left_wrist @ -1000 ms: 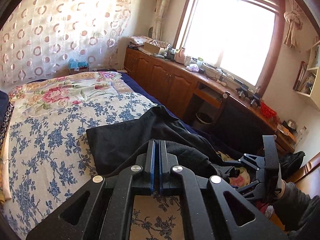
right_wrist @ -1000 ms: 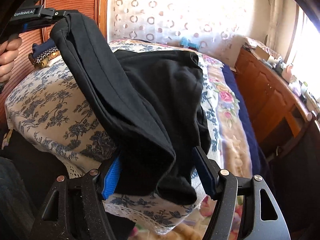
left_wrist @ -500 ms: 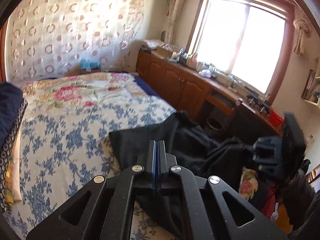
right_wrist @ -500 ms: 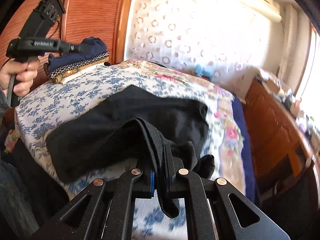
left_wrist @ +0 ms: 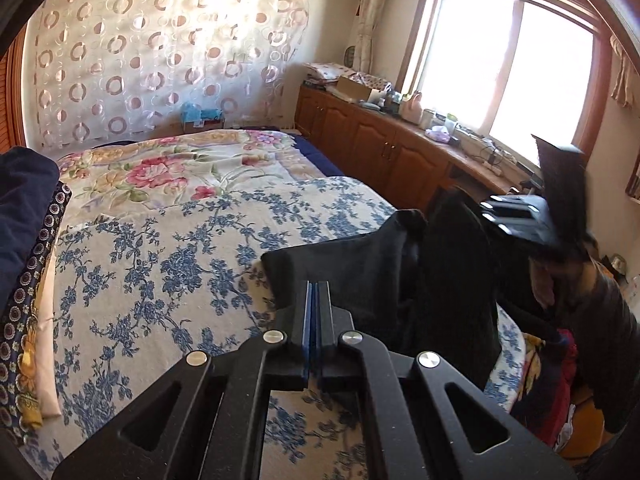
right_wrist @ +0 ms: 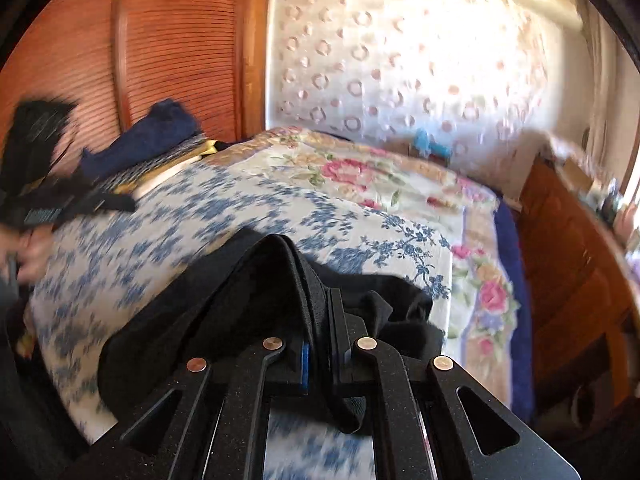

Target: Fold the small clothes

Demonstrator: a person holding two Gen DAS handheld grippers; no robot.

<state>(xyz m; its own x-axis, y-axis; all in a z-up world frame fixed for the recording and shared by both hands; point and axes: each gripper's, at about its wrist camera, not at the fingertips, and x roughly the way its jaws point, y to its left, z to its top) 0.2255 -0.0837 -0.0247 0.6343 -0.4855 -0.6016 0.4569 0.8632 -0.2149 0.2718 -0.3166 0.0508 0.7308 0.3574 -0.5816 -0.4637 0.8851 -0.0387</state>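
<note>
A black garment [left_wrist: 360, 272] lies bunched at the near corner of the bed. My right gripper [right_wrist: 318, 320] is shut on a thick folded edge of this black garment [right_wrist: 240, 300], which drapes over its fingers and down to the bed. In the left wrist view the right gripper [left_wrist: 492, 208] holds that edge raised at the right. My left gripper [left_wrist: 316, 292] is shut, blue pads together with nothing between them, just in front of the cloth. In the blurred right wrist view the left gripper [right_wrist: 92, 200] hovers at the far left over the bed.
The bed has a blue floral cover [left_wrist: 160, 260] and a pink floral sheet [left_wrist: 180, 168] further back. Dark folded bedding [left_wrist: 24, 208] is stacked at its left end. Wooden cabinets [left_wrist: 380, 148] with clutter run under the window. A hand [right_wrist: 28, 248] grips the left tool.
The right gripper closed on the garment's edge and rose with it. The garment left the left gripper and dropped onto the bed; the left gripper moved away, still shut.
</note>
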